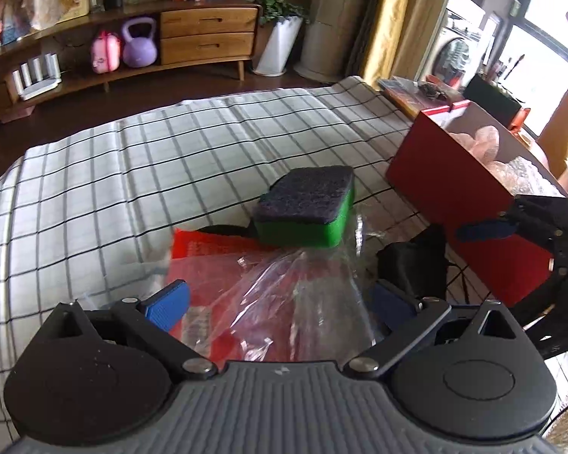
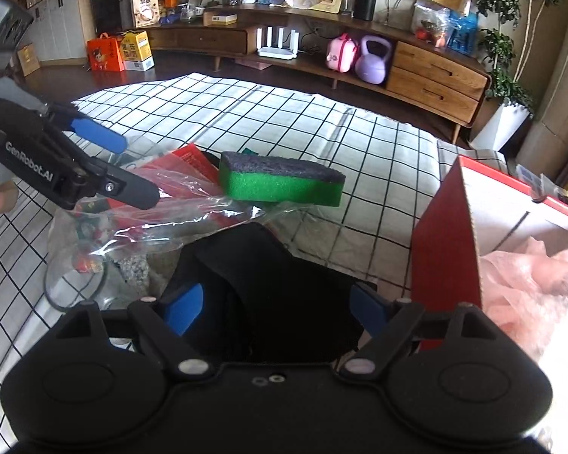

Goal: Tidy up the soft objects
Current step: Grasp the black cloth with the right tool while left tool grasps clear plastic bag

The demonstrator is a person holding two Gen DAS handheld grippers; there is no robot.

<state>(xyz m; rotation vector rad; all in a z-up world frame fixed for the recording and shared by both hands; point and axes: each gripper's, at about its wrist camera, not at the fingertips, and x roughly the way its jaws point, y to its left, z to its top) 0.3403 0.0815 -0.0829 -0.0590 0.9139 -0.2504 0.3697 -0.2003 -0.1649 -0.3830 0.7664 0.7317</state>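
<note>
Left hand-held gripper [image 1: 280, 302], jaws apart, over a clear plastic bag [image 1: 284, 295]; green scouring sponge [image 1: 306, 208] beyond on checked cloth [image 1: 132, 174]; red box [image 1: 454, 196] at right.

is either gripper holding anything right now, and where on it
Nothing is clearly held. The left gripper is open over the clear plastic bag, and the right gripper is open around the black cloth without closing on it.

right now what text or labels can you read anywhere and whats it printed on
"GenRobot.AI": white lettering on the black body of the left gripper, seen from the right wrist view.
Red packet under the clear plastic bag: has print, too blurred to read.
Yellow box and orange box on the floor: characters too small to read.
Nothing legible on the green sponge.
</note>
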